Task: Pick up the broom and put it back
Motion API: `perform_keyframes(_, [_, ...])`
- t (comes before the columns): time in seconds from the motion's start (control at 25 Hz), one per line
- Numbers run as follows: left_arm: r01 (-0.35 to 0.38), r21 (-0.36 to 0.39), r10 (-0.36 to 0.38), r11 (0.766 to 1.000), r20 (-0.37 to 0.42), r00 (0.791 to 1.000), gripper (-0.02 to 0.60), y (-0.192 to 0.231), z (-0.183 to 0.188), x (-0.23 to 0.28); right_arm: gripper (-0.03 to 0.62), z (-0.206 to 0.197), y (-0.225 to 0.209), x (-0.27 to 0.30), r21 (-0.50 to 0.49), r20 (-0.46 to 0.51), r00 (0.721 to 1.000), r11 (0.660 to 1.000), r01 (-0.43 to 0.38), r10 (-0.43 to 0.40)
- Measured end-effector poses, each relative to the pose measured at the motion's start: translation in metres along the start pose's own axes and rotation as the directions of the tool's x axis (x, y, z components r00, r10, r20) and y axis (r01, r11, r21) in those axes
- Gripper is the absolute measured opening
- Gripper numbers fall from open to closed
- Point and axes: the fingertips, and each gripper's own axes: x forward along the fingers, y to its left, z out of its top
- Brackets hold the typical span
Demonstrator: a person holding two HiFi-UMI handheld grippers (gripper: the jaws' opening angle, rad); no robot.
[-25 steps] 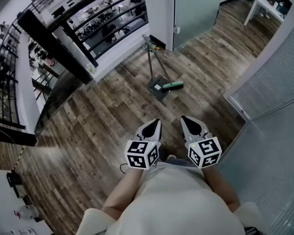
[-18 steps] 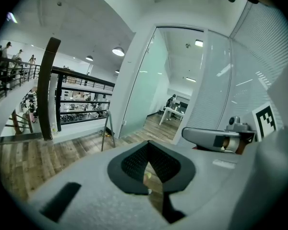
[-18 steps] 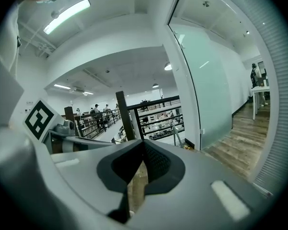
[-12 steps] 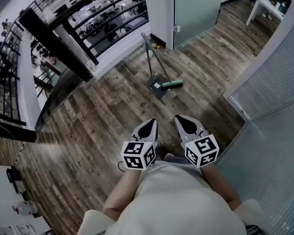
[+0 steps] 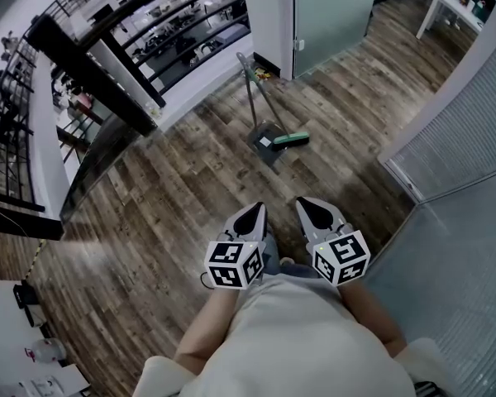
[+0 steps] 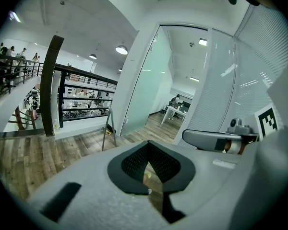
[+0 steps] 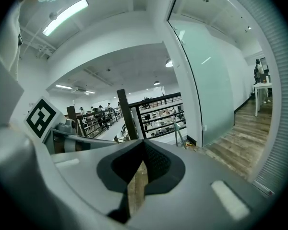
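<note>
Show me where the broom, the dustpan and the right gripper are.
broom (image 5: 291, 140), head view, on its green head.
dustpan (image 5: 260, 136), head view, on the grey pan.
right gripper (image 5: 305, 202), head view, at its closed jaw tips.

- Left tongs (image 5: 259, 208) and right tongs (image 5: 302, 201) are side by side at lower centre, both pointing up the frame. Each tapers to a closed tip.
- A black-and-white marker cube (image 5: 236, 263) sits at the rear of each.
- Broom (image 5: 290, 140): its green head lies on the floor (image 5: 165, 197), touching a grey dustpan (image 5: 263, 145). It is well apart from both tongs, further up the frame.
- Two thin handles rise from the dustpan area and lean toward the white wall corner. Cannot tell which one is the broom's.
- The floor is dark wood planks.
- Surroundings: black railing (image 5: 182, 15) at upper left, frosted glass panel (image 5: 331, 11) behind the broom, ribbed blind (image 5: 463, 139) at right.
- The person's pale shirt (image 5: 298, 337) fills the bottom edge.
</note>
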Motion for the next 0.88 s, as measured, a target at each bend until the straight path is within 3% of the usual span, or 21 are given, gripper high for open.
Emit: perform_keyframes(0.88, [0.025, -0.01, -0.025, 1.0, 0.01, 1.0, 0.005, 0.07, 0.069, 0.089, 0.006, 0.044, -0.053, 0.108, 0.008, -0.018, 1.0, 1.0, 0.006, -0.006])
